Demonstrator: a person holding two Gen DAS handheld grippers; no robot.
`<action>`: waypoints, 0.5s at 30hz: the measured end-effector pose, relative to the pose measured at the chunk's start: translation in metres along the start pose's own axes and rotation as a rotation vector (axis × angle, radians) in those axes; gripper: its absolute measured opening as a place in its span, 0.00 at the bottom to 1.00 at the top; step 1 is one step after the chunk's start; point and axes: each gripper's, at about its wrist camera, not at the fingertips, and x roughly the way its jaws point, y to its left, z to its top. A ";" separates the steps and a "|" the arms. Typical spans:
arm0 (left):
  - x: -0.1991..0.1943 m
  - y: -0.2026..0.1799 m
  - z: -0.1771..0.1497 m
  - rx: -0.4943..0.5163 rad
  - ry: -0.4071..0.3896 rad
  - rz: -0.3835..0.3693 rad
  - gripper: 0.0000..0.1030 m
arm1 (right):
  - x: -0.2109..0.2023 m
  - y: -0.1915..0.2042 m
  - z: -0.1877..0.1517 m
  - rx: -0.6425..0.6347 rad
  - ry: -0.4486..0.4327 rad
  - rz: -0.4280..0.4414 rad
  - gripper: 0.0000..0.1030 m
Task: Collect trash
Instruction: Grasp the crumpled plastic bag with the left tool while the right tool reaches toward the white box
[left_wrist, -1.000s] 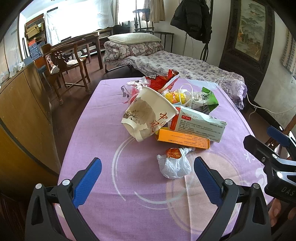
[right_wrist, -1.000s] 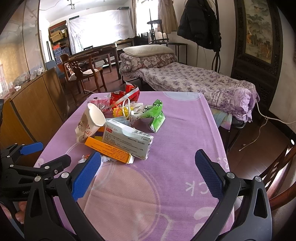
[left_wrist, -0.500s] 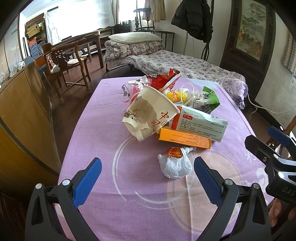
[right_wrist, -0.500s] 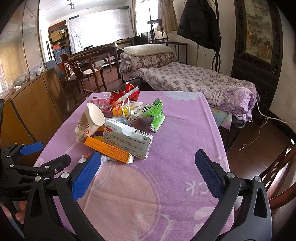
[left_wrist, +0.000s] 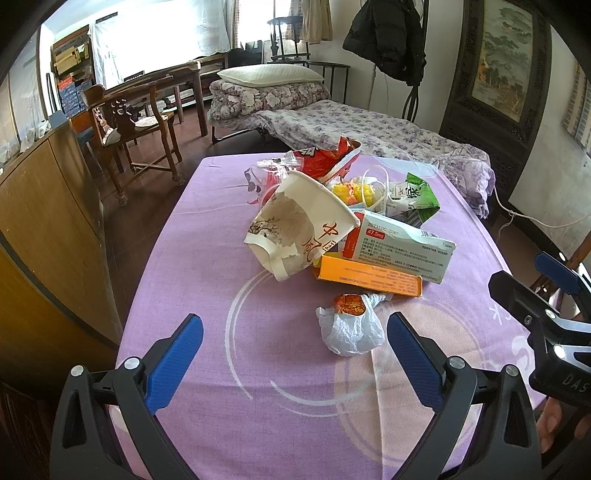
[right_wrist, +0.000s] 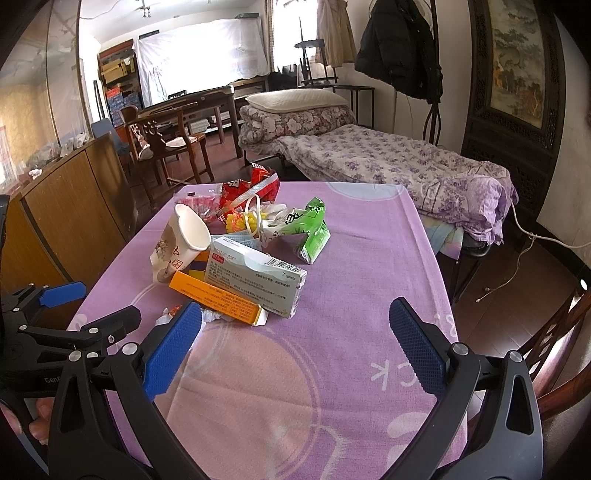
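Note:
A heap of trash lies mid-table on the purple cloth: a torn paper cup (left_wrist: 301, 229) (right_wrist: 181, 240) on its side, a white medicine box (left_wrist: 399, 245) (right_wrist: 255, 277) across an orange box (left_wrist: 367, 278) (right_wrist: 214, 299), a green wrapper (left_wrist: 417, 195) (right_wrist: 312, 230), a red snack bag (left_wrist: 325, 158) (right_wrist: 251, 188) and yellow bits. A crumpled white wrapper (left_wrist: 349, 326) with an orange patch sits nearest, just ahead of my open left gripper (left_wrist: 295, 365), right of its midline. My right gripper (right_wrist: 295, 350) stands open over bare cloth, right of the heap.
The table (left_wrist: 207, 280) fills both views. A wooden cabinet (left_wrist: 40, 206) runs along its left side. Behind stand a carved chair (left_wrist: 136, 125) and a bed (left_wrist: 362, 129) with floral bedding. A dark chair back (right_wrist: 557, 332) rises at the table's right edge.
Both views have crept very slightly; the heap sits a touch higher in the left wrist view. Both grippers stay open and nothing on the table has moved.

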 end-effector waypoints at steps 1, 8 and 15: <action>0.000 0.000 0.000 0.000 0.000 0.000 0.95 | 0.000 0.000 0.000 0.000 -0.001 0.000 0.94; 0.003 0.000 0.002 0.000 0.027 -0.019 0.95 | 0.002 0.001 -0.001 -0.018 0.003 -0.019 0.94; 0.025 0.028 0.006 -0.104 0.171 -0.037 0.95 | 0.030 0.016 0.010 -0.154 0.047 -0.035 0.94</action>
